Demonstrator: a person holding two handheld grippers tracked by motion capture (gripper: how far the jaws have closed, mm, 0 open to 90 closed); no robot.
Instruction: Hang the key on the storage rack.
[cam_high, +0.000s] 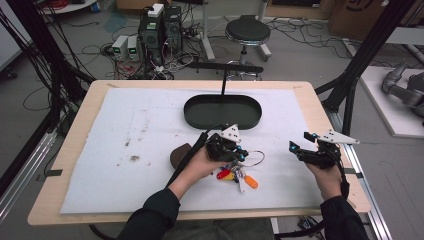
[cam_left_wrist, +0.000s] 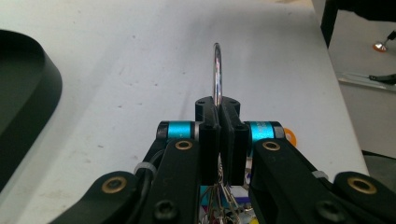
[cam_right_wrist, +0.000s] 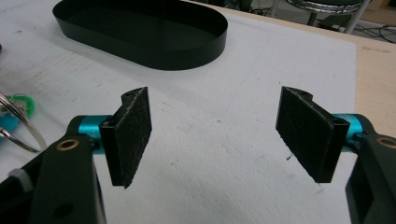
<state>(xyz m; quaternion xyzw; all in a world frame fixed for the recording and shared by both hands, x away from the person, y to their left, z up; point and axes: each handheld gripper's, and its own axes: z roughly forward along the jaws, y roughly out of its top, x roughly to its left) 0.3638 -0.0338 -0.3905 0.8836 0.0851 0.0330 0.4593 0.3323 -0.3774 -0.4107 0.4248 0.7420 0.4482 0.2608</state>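
A bunch of keys with red, yellow and orange tags (cam_high: 235, 176) lies on the white mat (cam_high: 125, 150) near the table's front. Its thin metal ring (cam_high: 257, 159) sticks out to the right. My left gripper (cam_high: 240, 154) is over the bunch and shut on that ring. In the left gripper view the ring (cam_left_wrist: 217, 70) stands upright, pinched between the closed pads, left gripper (cam_left_wrist: 218, 105), with keys (cam_left_wrist: 224, 200) hanging below. My right gripper (cam_high: 300, 141) hovers to the right, open and holding nothing. In the right gripper view its pads (cam_right_wrist: 133, 135) stand wide apart, right gripper (cam_right_wrist: 219, 126).
A black oval tray (cam_high: 192, 117) sits at the mat's far middle, also seen as the tray wall (cam_right_wrist: 196, 51) and the tray (cam_left_wrist: 23, 93). A dark brown lump (cam_high: 179, 154) lies left of my left hand. A green tag (cam_right_wrist: 21, 103) shows at the left edge.
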